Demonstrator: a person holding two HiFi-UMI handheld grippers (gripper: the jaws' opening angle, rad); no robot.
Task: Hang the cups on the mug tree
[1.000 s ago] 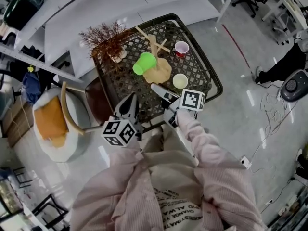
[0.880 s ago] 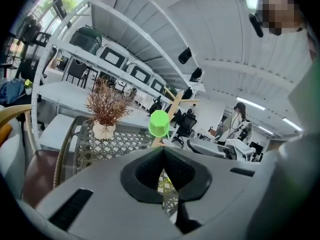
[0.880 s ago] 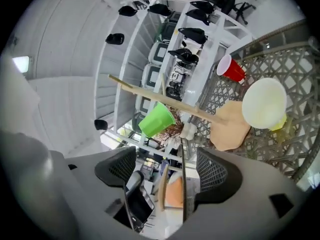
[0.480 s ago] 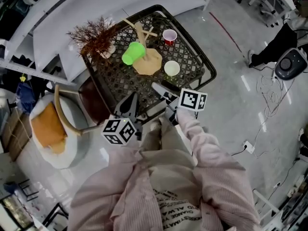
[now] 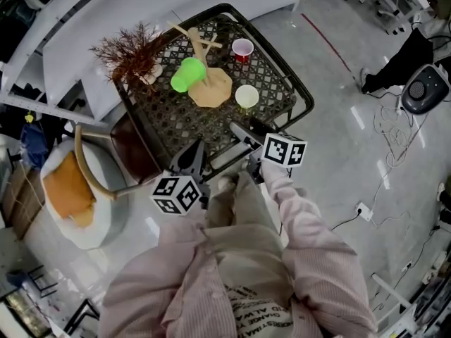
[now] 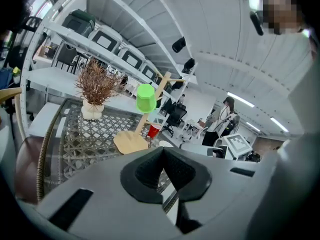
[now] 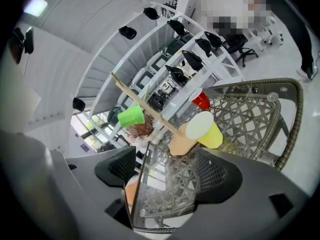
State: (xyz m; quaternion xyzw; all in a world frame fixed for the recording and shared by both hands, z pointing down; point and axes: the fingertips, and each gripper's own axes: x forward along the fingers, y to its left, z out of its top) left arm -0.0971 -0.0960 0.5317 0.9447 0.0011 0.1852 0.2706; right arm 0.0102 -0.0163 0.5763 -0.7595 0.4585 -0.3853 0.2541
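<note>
Right gripper (image 5: 245,127) has swung in line with the pale yellow cup (image 5: 246,97), jaws spread, nothing between them | cup stands just ahead of it on the surface (image 5: 176,118), red cup (image 5: 242,48) farther beyond | green cup (image 5: 184,74) already hangs on the mug tree (image 5: 204,55) | left gripper (image 5: 192,153) closed, empty, idle alongside | yellow cup looks like the next pick.

The person wears a pale pink long-sleeved top (image 5: 232,273), loose and creased. Its sleeves (image 5: 299,217) run down to just behind the fingers (image 5: 189,159). A cream panel (image 5: 262,308) with dark printed lettering lies across the front. On the left gripper (image 5: 197,146), a white cube (image 5: 176,194) with black square markers sits behind the fingers. The right gripper (image 5: 243,124) carries a second cube (image 5: 285,151) just like it. Both grippers have smooth grey shells, and black textured pads (image 7: 220,176) line the inner faces of the fingers.
</note>
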